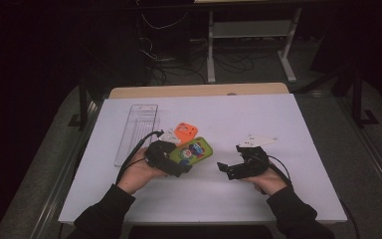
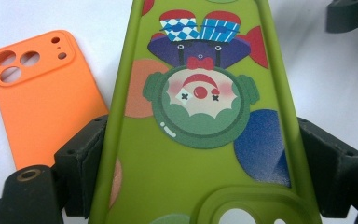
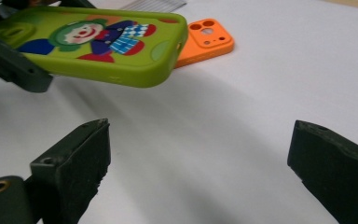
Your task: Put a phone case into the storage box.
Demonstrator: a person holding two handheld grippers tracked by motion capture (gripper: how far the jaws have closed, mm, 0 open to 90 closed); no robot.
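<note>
A green phone case [image 1: 193,151] with a clown picture is held off the white table, with my left gripper [image 1: 175,160] shut on its camera end. In the left gripper view the two jaws press on the long sides of the green case [image 2: 200,121]. An orange phone case [image 1: 186,131] lies flat on the table just beyond it, also the orange case [image 2: 42,98]. My right gripper [image 1: 227,171] hovers to the right of the green case, open, with nothing between its jaws. The right gripper view has the green case [image 3: 98,42] raised at upper left and the orange case [image 3: 207,39] behind it.
A clear plastic tray [image 1: 137,132] lies lengthwise at the left of the white table sheet [image 1: 278,199]. Beyond the table's far wooden edge [image 1: 199,90] are cables and desk legs on a dark floor.
</note>
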